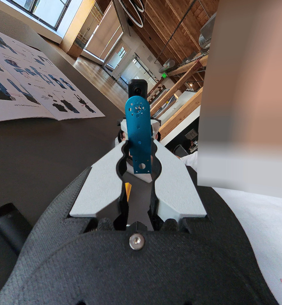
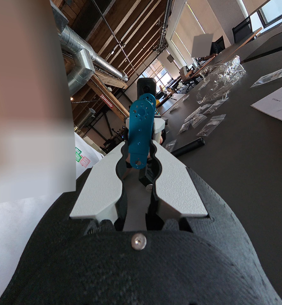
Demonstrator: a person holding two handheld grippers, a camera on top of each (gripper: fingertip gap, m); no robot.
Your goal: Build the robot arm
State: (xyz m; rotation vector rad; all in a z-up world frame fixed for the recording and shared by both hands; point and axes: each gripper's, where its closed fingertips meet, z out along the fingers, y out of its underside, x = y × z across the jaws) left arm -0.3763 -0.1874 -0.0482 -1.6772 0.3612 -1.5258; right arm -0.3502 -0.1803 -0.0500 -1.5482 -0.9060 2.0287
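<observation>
My left gripper (image 1: pixel 139 143) is shut on a blue metal bracket (image 1: pixel 137 125) with a rounded, hole-drilled top, held upright above the dark table (image 1: pixel 37 156). My right gripper (image 2: pixel 138 144) is shut on a blue bracket (image 2: pixel 141 130) of the same kind. A second blue rounded plate (image 2: pixel 148 99) shows just behind it. I cannot tell if both grippers hold one piece. The grippers face each other closely. Each view shows the other's white fingers (image 1: pixel 155 127) (image 2: pixel 158 127) and black camera (image 1: pixel 137 90) (image 2: pixel 146 89). A black servo-like block (image 2: pixel 146 179) lies below the right gripper.
An open instruction booklet (image 1: pixel 29 79) lies on the table at the left, with a black cylinder (image 1: pixel 4 222) nearer. The right wrist view shows several small plastic bags (image 2: pixel 203 120), crumpled clear wrap (image 2: pixel 219 77), a black tube (image 2: pixel 188 146) and a white sheet (image 2: pixel 277 102). A person's white shirt (image 1: pixel 252 231) is close. My left and right fingertips are right by each other. My left tips are roughly 11 cm from the black servo-like block (image 2: pixel 146 179).
</observation>
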